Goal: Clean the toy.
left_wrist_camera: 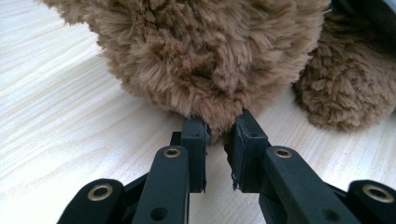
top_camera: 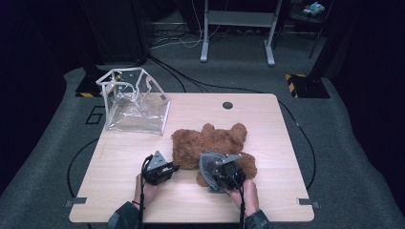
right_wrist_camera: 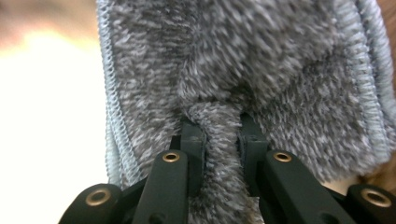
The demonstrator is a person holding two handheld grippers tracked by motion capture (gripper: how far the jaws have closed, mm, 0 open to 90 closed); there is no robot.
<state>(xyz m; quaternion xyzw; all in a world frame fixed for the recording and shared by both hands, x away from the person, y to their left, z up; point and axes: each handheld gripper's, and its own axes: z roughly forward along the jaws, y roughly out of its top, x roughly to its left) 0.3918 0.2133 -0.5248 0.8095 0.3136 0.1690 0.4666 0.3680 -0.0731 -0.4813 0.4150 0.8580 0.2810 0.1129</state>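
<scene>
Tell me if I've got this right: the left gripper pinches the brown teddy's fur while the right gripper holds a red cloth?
Not quite: the cloth is grey, not red, as the right gripper view shows. The right gripper does clamp it, and the left gripper does pinch the brown teddy.

A light wooden table (top_camera: 267,119) with rounded corners is set on grey carpet (top_camera: 344,143). A round grommet hole (top_camera: 227,105) is cut near its far edge. Black cables (top_camera: 181,81) are laid across the floor. A grey metal frame (top_camera: 237,28) is placed at the far side. Black-and-yellow hazard tape (top_camera: 297,78) is seen far right. The surroundings are dark; walls cannot be made out.
</scene>
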